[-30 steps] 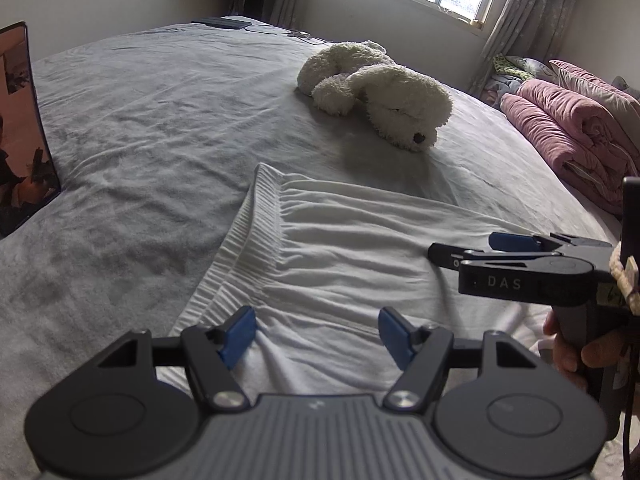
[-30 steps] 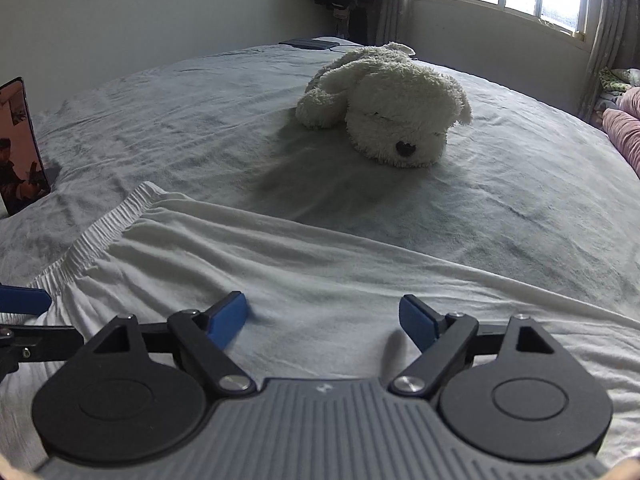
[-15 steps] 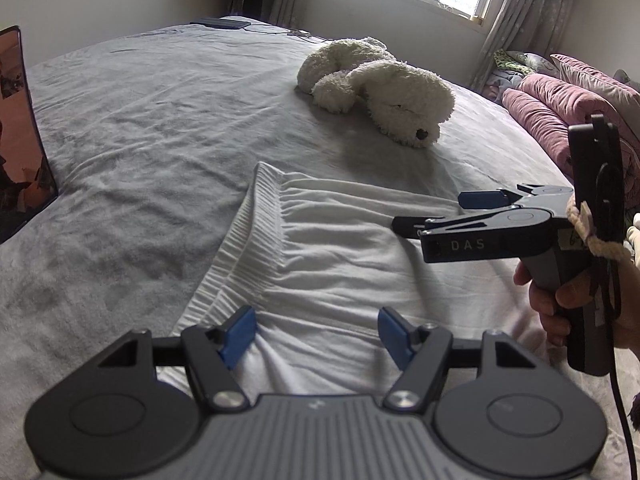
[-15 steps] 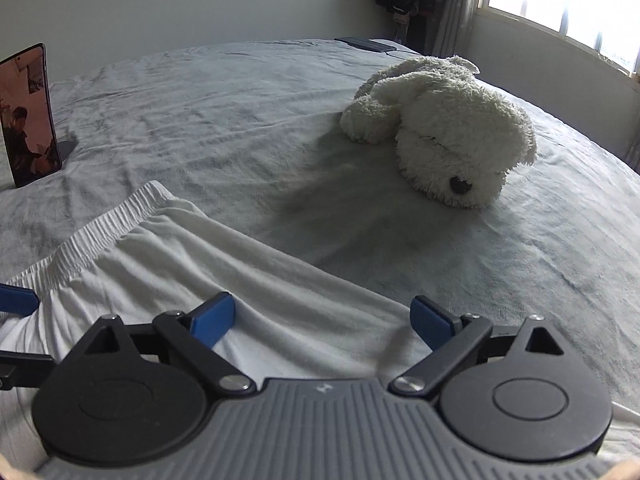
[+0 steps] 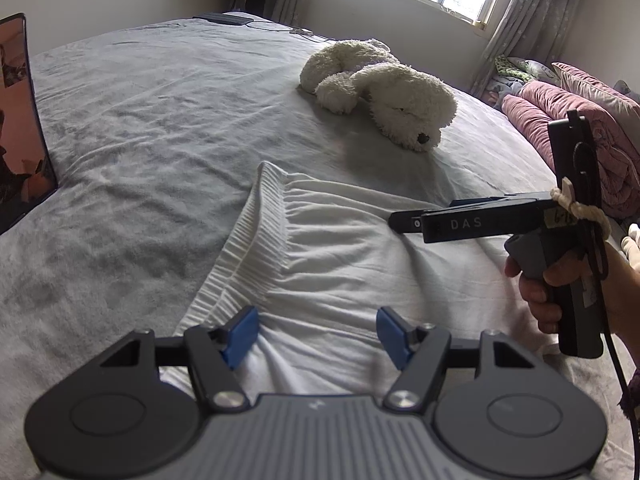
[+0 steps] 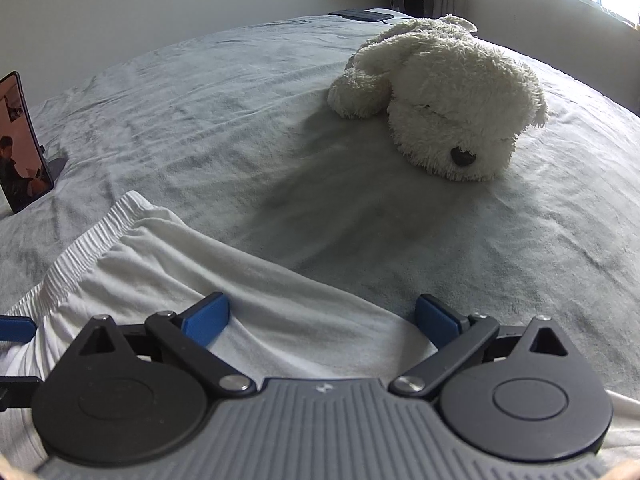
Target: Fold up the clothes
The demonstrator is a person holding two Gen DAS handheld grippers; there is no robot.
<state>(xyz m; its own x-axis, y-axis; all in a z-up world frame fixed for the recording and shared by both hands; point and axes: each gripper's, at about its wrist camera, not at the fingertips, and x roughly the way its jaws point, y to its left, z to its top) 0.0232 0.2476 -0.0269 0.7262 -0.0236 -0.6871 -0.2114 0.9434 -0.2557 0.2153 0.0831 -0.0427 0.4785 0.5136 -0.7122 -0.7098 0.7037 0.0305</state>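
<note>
We hover over the white garment, spread across the near side of the grey bed, its ribbed elastic waistband running away from us on the left. Our left tool sits with its blue pads apart, low over the cloth just beside the waistband, nothing pinched between them. Our right tool has just been opening and now stands wide, cloth lying below its pads but not clamped. From the left view, the right hand carries it above the middle of the garment.

This fabric looks light, soft and floppy, a fleecy knit that wrinkles and bunches readily; it should drape, not hold a shape. The waistband looks like the firmest spot, thicker and gathered, so we judge that edge the safest place to pinch. A fluffy white plush dog lies well apart, further up the bed, and a phone stands propped at the left.
</note>
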